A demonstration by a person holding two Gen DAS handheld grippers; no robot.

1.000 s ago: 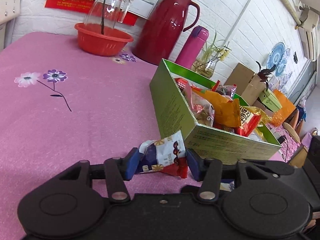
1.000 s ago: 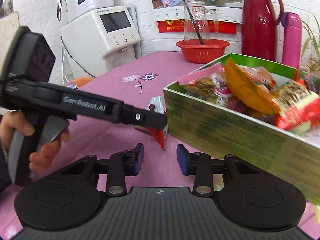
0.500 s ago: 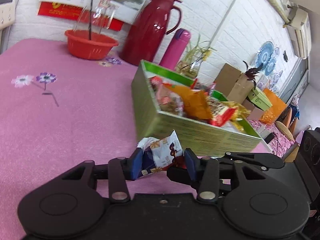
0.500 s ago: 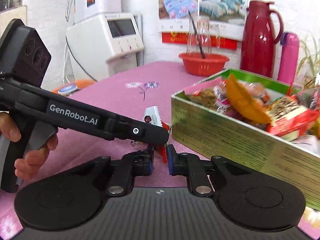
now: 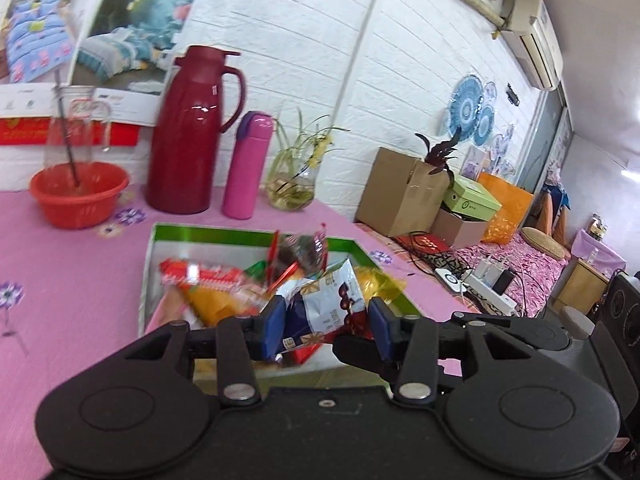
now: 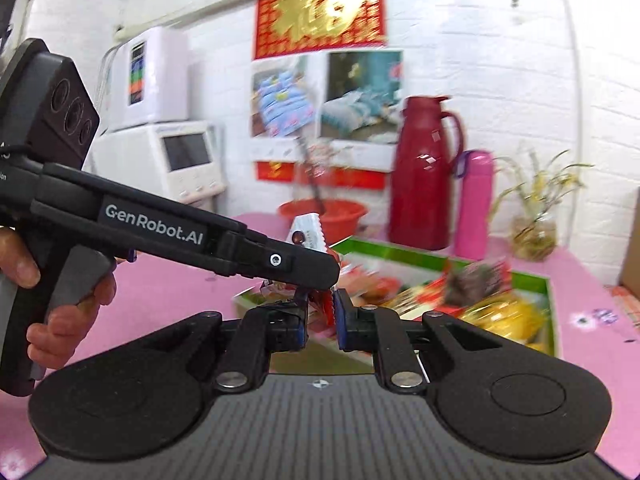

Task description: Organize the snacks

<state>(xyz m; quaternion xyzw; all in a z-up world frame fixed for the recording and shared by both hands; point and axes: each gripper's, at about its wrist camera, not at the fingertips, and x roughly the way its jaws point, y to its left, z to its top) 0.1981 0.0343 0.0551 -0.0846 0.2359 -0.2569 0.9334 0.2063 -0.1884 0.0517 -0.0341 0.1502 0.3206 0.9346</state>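
Right, your left gripper (image 5: 326,330) has its blue pads (image 5: 273,326) clamped on both sides of a white-and-blue snack packet (image 5: 326,304). The packet is crumpled between them, red end hanging low, printed face up. Your right gripper (image 6: 322,320) is pinched nearly shut on the red crimped edge (image 6: 329,307) of that same packet; only a thin strip shows between its pads. In the right wrist view the packet's white serrated top (image 6: 310,232) sticks up above the left gripper's black finger, which crosses in from the left. Your hand (image 6: 68,308) wraps that gripper's grey handle.

So both grippers hold one packet, and it hangs in the air over the near end of the green box (image 5: 224,234). The box sits on the pink flowered tablecloth (image 5: 60,280), open top, piled with snack bags (image 5: 208,280) in orange, red and yellow, blurred. Whether the packet touches the pile, you cannot tell from here.

Behind the box, against the white wall: a red basin (image 5: 78,196) with a glass jug (image 5: 78,126) standing in it, a dark red thermos jug (image 5: 192,128), a pink flask (image 5: 248,166) just beside it, then a glass vase with a green plant (image 5: 292,188). A white appliance (image 6: 176,164) stands at the far left in the right wrist view. Cardboard boxes (image 5: 400,188) sit beyond the table's right edge.
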